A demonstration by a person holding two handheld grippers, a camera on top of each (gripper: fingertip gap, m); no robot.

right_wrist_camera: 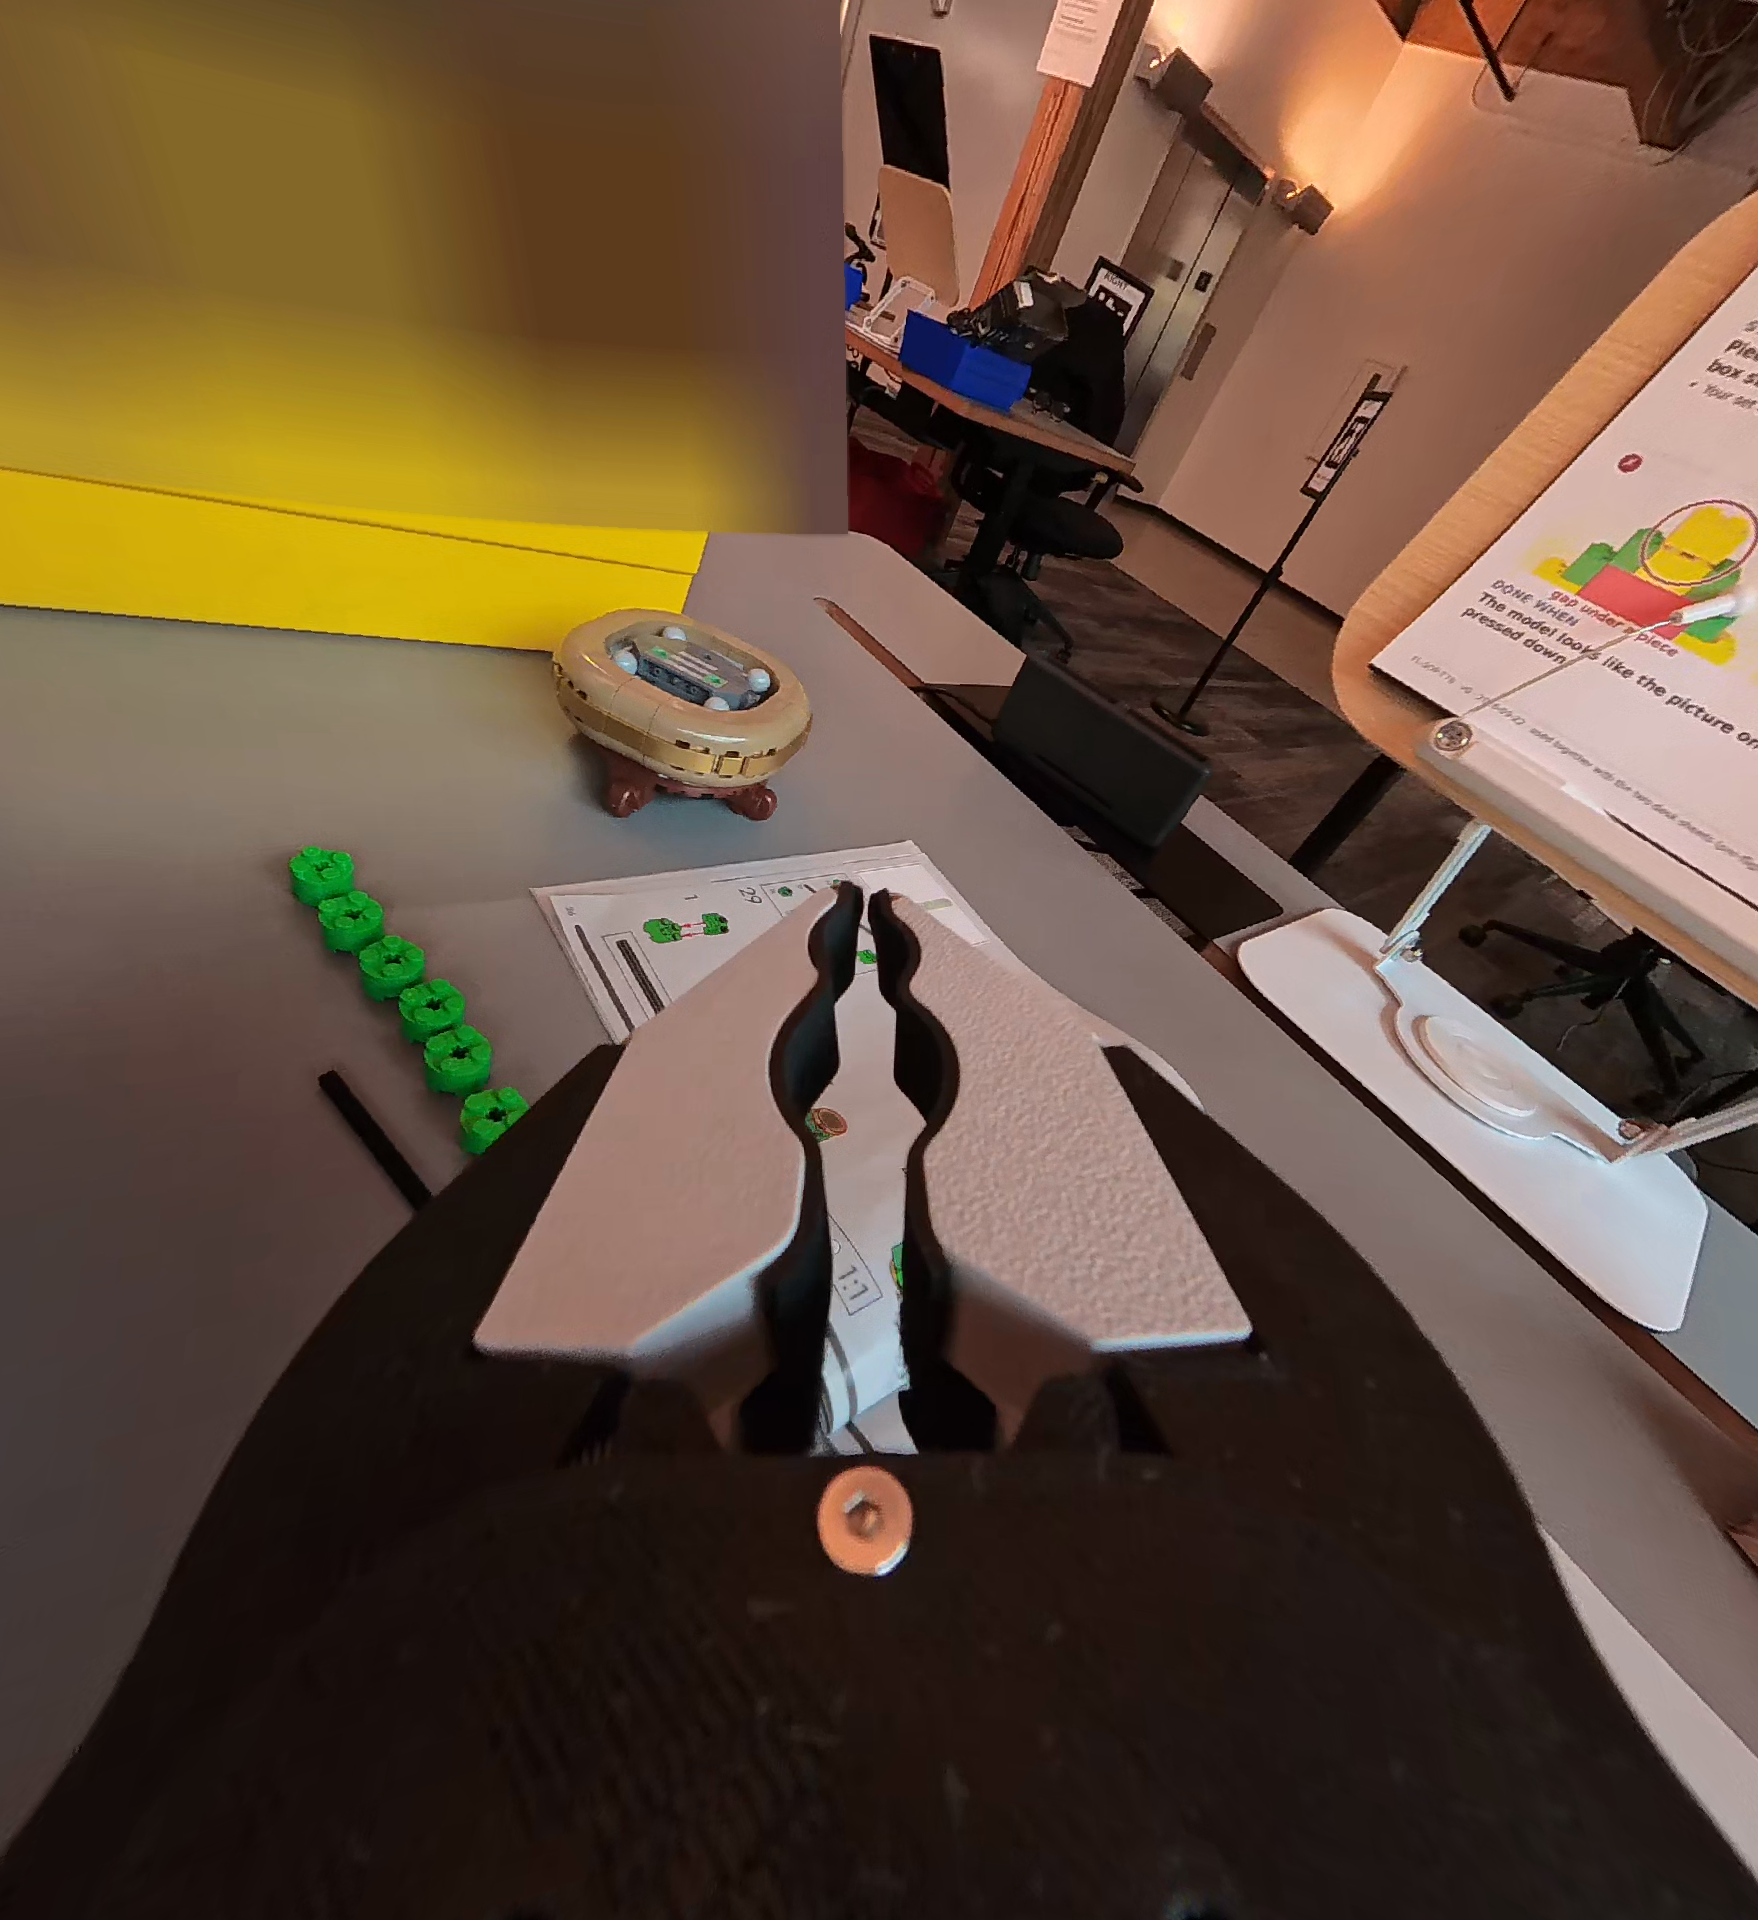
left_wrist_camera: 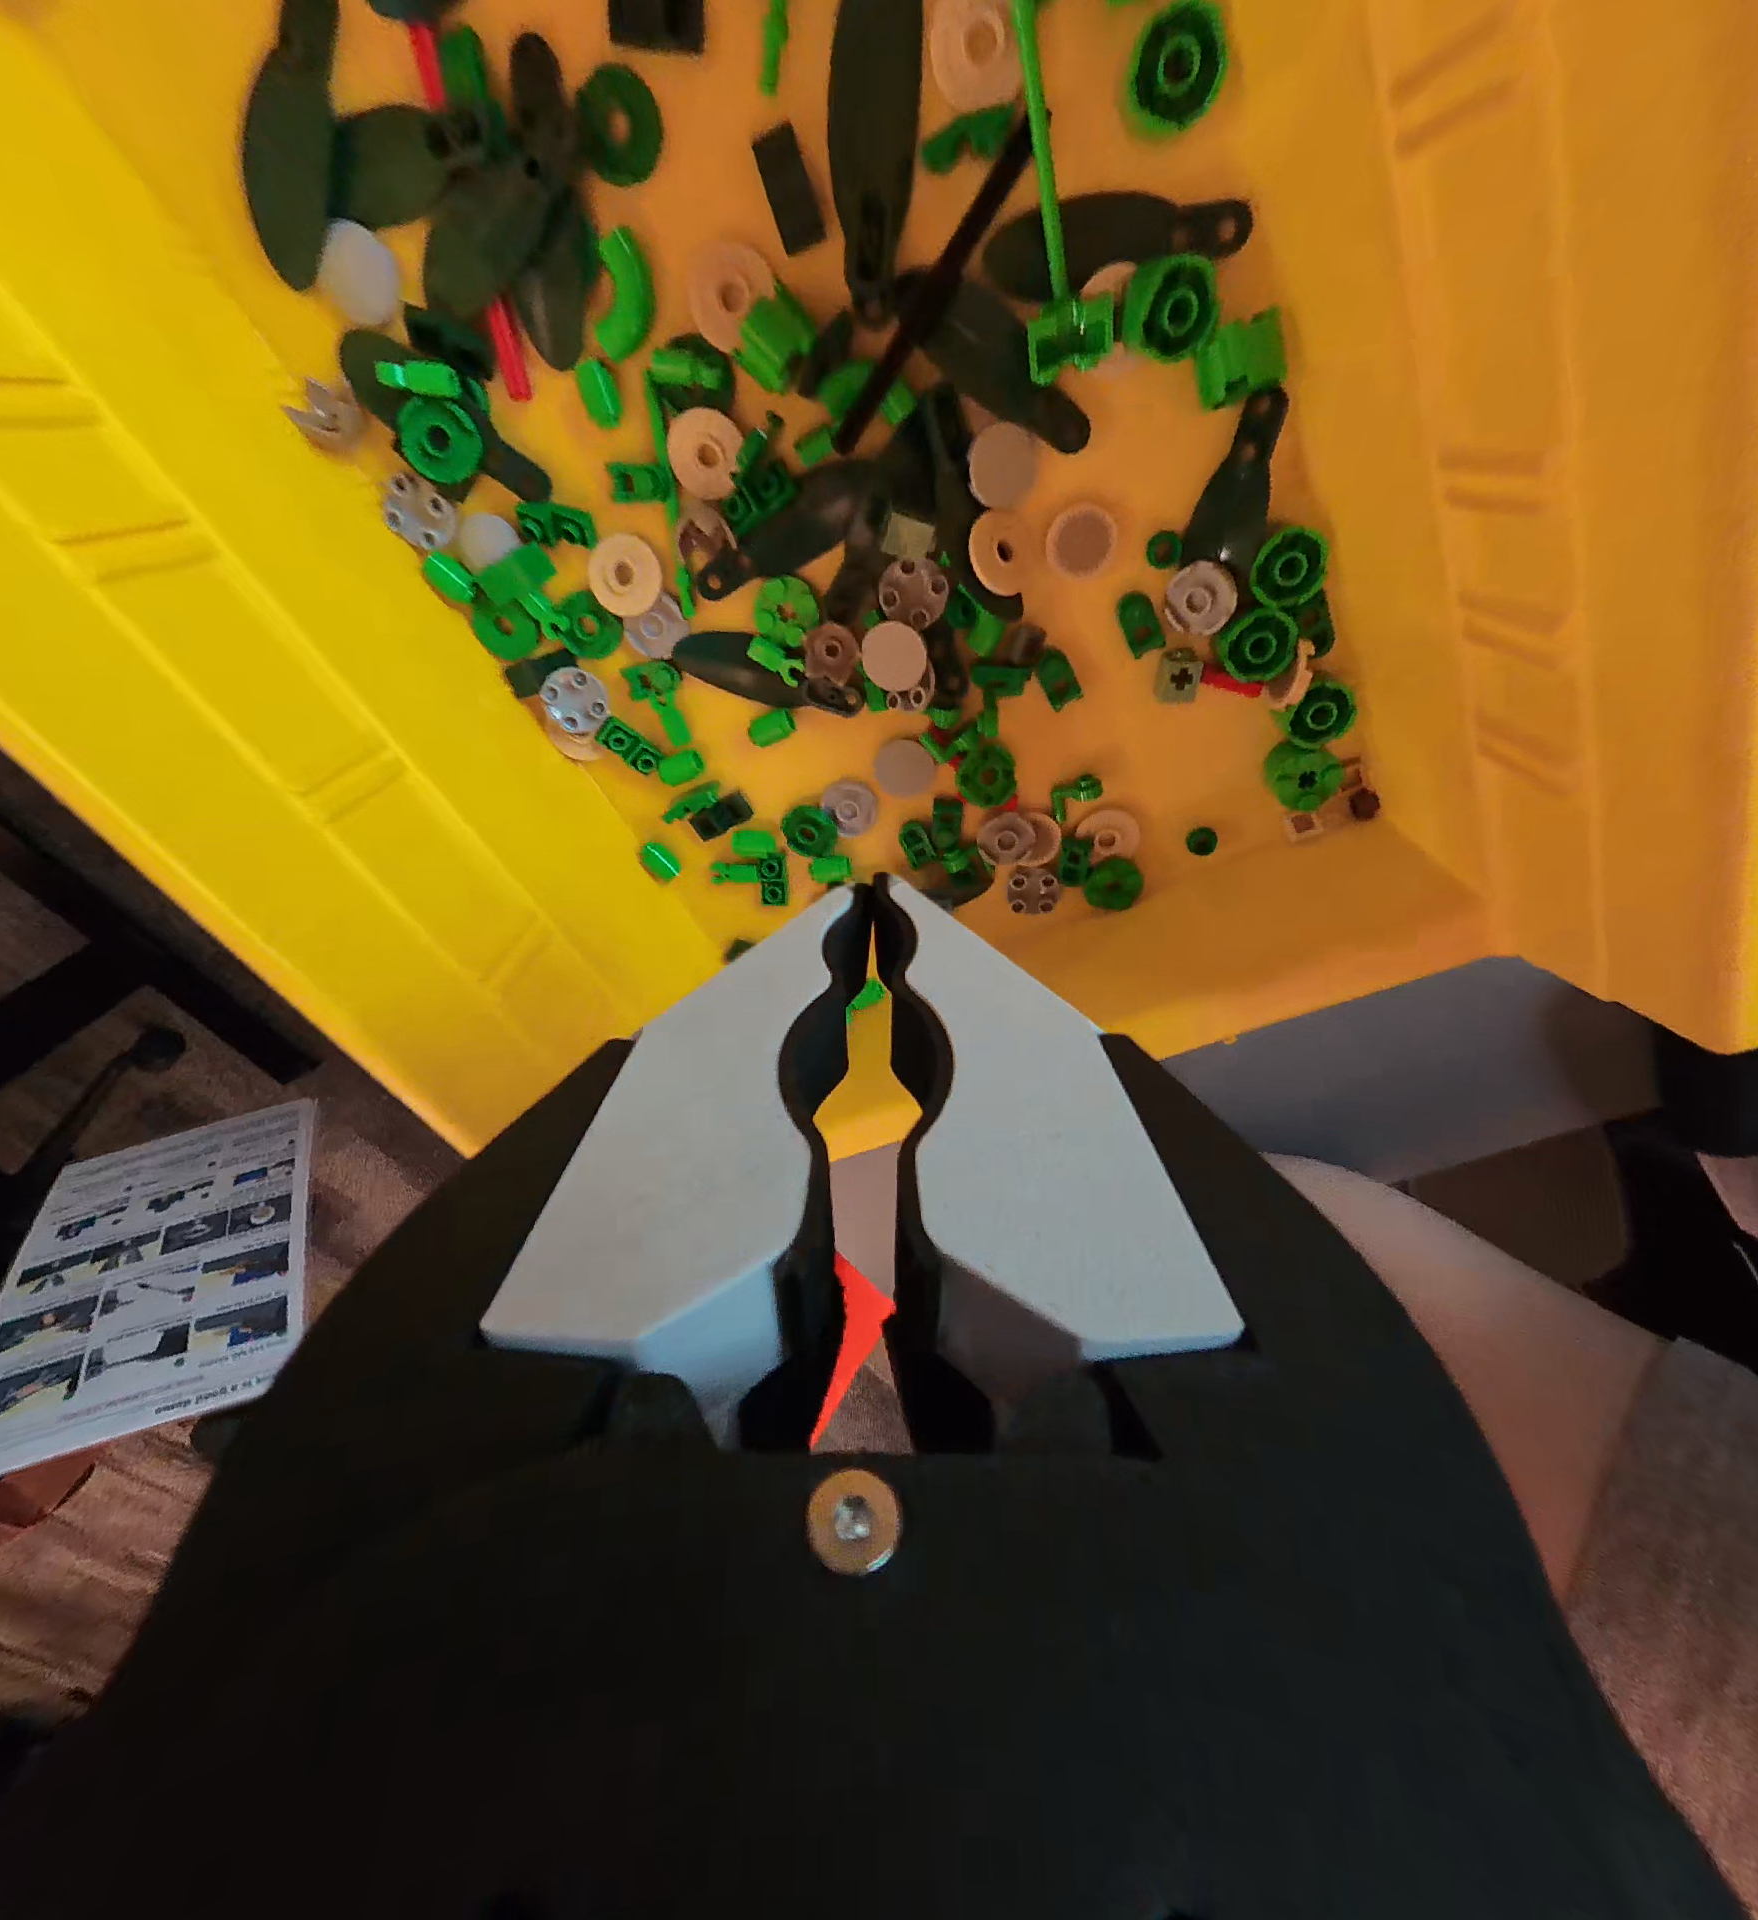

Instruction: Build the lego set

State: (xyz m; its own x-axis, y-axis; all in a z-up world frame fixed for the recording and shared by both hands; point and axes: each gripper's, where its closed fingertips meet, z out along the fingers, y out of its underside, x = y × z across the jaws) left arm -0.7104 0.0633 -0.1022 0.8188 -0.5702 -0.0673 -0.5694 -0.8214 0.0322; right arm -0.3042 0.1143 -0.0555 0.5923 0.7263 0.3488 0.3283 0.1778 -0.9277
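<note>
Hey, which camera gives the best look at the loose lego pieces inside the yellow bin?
The left wrist view. It looks down into the yellow bin, so the loose pieces lie spread out in sight beyond the left claw. The right wrist view shows only the bin's outer wall; none of those pieces.

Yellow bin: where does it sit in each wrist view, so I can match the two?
Left wrist view: the yellow bin fills the upper frame, loose pieces inside.
Right wrist view: only its yellow side shows, upper left on the grey table, beneath a blur patch.
Shared landmark: the bin itself.
</note>
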